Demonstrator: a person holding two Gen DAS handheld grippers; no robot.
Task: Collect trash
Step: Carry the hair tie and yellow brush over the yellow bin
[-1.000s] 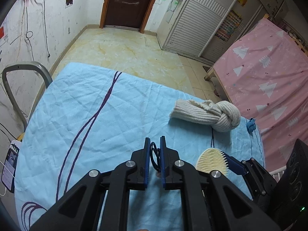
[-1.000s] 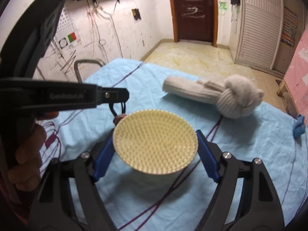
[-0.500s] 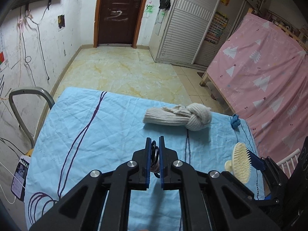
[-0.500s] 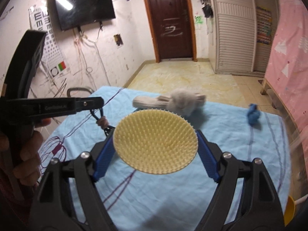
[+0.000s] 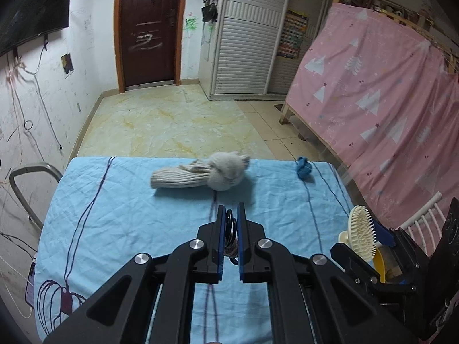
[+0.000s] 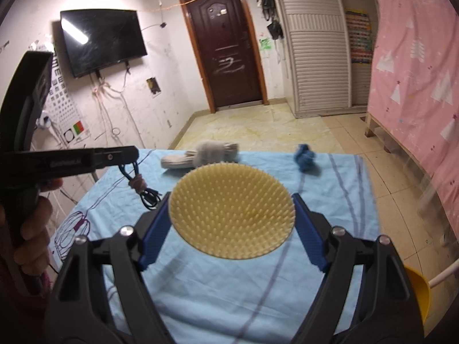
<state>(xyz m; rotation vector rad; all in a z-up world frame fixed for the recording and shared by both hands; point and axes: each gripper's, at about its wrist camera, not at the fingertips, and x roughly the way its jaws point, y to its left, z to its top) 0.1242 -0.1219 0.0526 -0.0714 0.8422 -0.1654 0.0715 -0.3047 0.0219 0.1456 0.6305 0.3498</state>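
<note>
My left gripper (image 5: 230, 215) is shut on a coiled black cable (image 5: 230, 230) tied with a brown band, held above the blue sheet (image 5: 120, 229). The cable (image 6: 140, 185) hangs from that gripper in the right wrist view. My right gripper (image 6: 231, 209) is shut on a round cream scalp brush (image 6: 232, 209), bristles facing the camera. The brush (image 5: 361, 233) shows at the right in the left wrist view. A knotted cream knit sock (image 5: 200, 173) and a small blue crumpled scrap (image 5: 304, 169) lie near the sheet's far edge.
A yellow bin (image 6: 417, 292) sits low at the right, beside the sheet's edge. A pink curtain (image 5: 373, 86) covers a bunk frame on the right. A grey metal chair frame (image 5: 25, 189) stands at the left. Tiled floor and a brown door (image 5: 149, 28) lie beyond.
Both grippers have pulled back and risen from the sheet, carrying the cable and the brush. The sock now looks farther away, and the blue scrap and yellow bin have come into view.
</note>
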